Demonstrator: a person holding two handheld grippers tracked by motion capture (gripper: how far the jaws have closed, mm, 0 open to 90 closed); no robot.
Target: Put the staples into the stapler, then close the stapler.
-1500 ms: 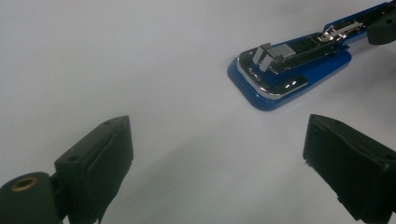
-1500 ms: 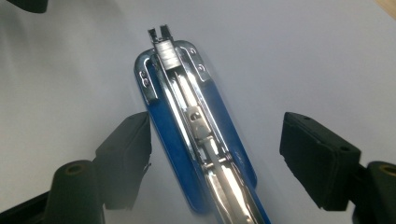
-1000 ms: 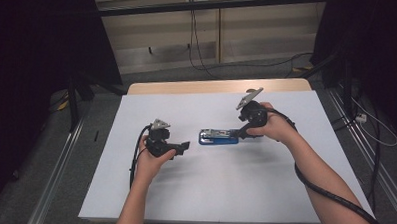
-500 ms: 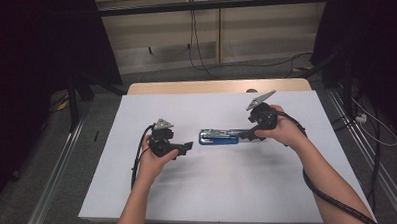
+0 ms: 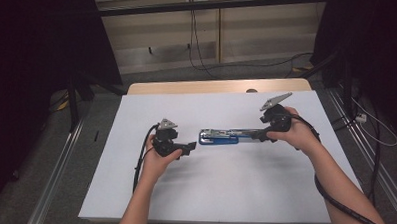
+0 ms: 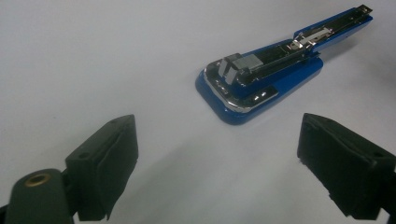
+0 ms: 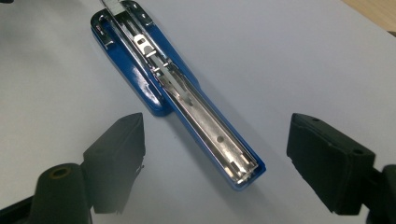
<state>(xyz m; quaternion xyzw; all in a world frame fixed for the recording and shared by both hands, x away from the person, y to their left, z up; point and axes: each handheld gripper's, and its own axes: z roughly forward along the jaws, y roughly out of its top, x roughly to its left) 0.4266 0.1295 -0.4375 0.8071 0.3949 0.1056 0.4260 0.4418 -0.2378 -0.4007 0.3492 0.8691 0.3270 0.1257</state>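
Opened stapler (image 5: 225,136) flat on counter (image 5: 223,193).
Long axis spans both wide, empty hand-held grippers; right hand-held gripper (image 5: 258,135) nearer than left hand-held gripper (image 5: 190,146).

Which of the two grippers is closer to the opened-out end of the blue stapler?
The right gripper: its open jaws stand on either side of the swung-open top arm of the stapler. The left gripper, also open, sits off the stapler's broad base end.

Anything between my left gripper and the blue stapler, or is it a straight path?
Nothing visible blocks it. The left gripper is open, and only bare white table lies between its fingers and the near end of the unfolded blue stapler.
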